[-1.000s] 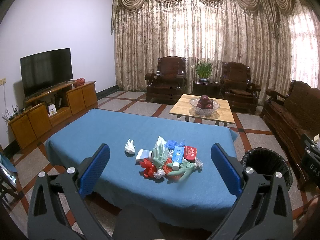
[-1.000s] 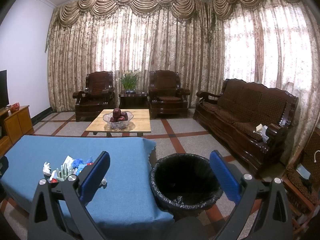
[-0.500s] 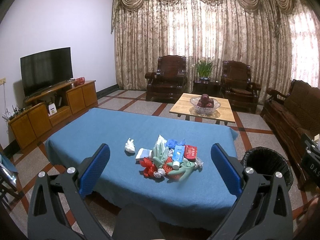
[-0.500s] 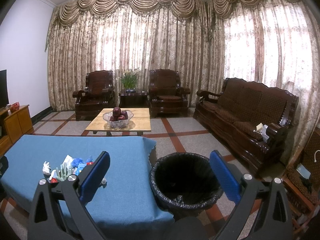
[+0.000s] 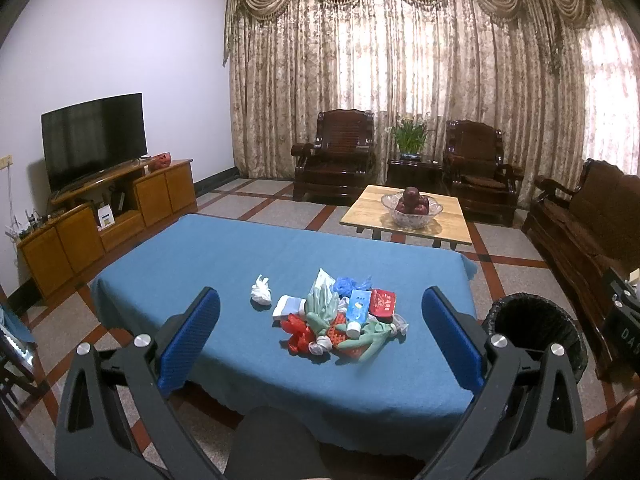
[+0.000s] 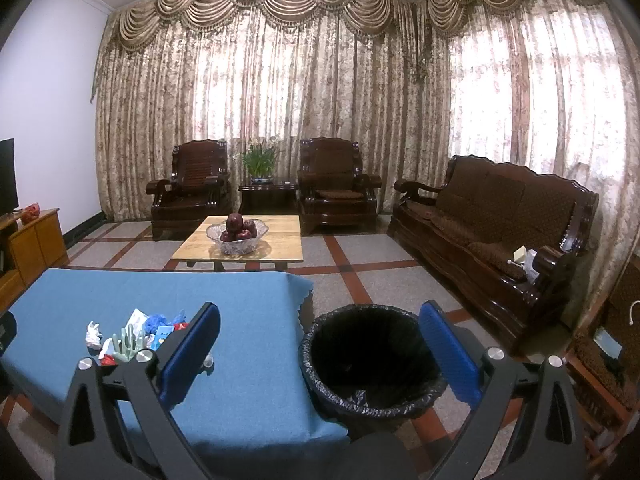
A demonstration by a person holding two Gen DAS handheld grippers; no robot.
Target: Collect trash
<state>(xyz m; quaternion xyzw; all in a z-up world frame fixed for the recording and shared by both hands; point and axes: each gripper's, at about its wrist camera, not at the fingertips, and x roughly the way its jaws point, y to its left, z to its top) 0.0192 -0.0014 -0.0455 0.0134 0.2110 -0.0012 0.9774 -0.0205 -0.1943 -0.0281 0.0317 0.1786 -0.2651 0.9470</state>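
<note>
Living room w/ tiled floor (image 5: 256,216) and heavy curtains (image 6: 304,112) at the back; I had both grippers up high, nothing in either.

Left gripper (image 5: 320,336): blue pads spread wide, pinching nothing. Trash pile (image 5: 340,320) lay on the blue tablecloth (image 5: 224,256), framed between the fingers and ahead of the tips: gloves, red scraps, blue carton, red packet, all touching or overlapping. White crumpled tissue (image 5: 261,290) sat apart from the pile, towards the left finger. Near edge of the cloth ran below the fingers; its right edge passed just inside the right finger. Cloth beyond the pile was bare up to the far edge, then open floor before the coffee table (image 5: 404,216) w/ fruit bowl (image 5: 412,208). TV cabinet (image 5: 104,220) stood well off past the left finger, w/ a floor strip between it and the cloth.

Right gripper (image 6: 320,344): pads also spread, holding nothing. Bin (image 6: 372,364) w/ black liner sat between the fingers, mouth open, rim just beside the cloth's right edge (image 6: 304,292). Pile showed beyond the left finger, partly hidden by it. Sofa (image 6: 492,220) was past the right finger, a floor lane separating it from the bin.
</note>
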